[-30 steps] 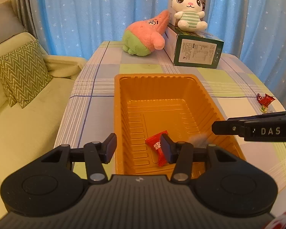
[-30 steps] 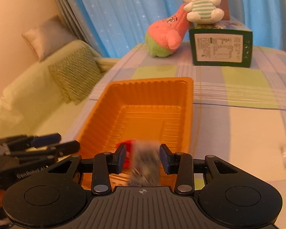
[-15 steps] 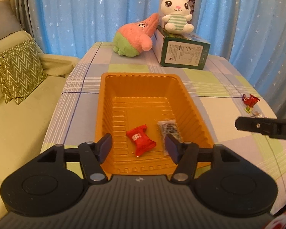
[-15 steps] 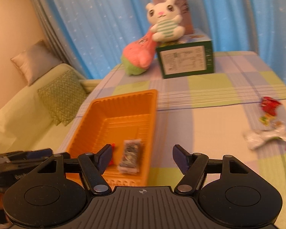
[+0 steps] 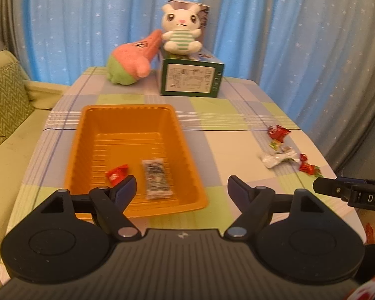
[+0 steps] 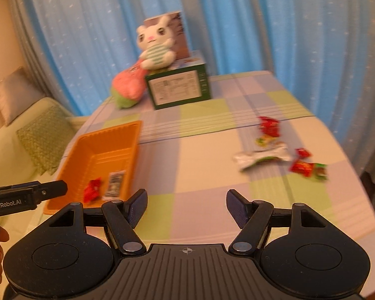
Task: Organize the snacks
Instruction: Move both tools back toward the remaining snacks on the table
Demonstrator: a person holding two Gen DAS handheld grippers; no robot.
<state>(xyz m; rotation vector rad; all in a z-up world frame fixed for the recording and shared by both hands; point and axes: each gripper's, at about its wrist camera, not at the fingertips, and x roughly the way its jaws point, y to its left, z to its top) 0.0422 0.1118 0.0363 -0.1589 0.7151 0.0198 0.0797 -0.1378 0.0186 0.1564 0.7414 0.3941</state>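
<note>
The left gripper (image 5: pixel 182 187) hangs level above the near edge of the checked pastel tablecloth (image 5: pixel 227 147), its two dark fingers spread wide with nothing between them; the left fingertip (image 5: pixel 127 187) overlaps the near rim of the orange ribbed plastic tray (image 5: pixel 127 122) in the left wrist view. Inside that tray, toward its near end, lie a small red wrapped candy (image 5: pixel 116 172) and a clear rectangular snack packet with dark print (image 5: pixel 156 178), side by side and close together.

The right gripper (image 6: pixel 186 203) is also held level and released, its fingers wide apart and empty, pointing over bare cloth between the tray and a loose cluster of snacks. That cluster sits well to the right of the tray: a red crinkled snack bag (image 6: pixel 268 126) farthest back, a small yellow-green wrapped sweet (image 6: pixel 265 141) just in front of it, a white and green elongated packet (image 6: pixel 262 157), and red and green wrapped candies (image 6: pixel 307 167) nearest the table's right edge.

At the far end of the table a white plush rabbit in a striped shirt (image 5: pixel 181 33) sits on a green cardboard box (image 5: pixel 191 78), with a pink and green plush star (image 5: pixel 131 61) leaning against it.
</note>
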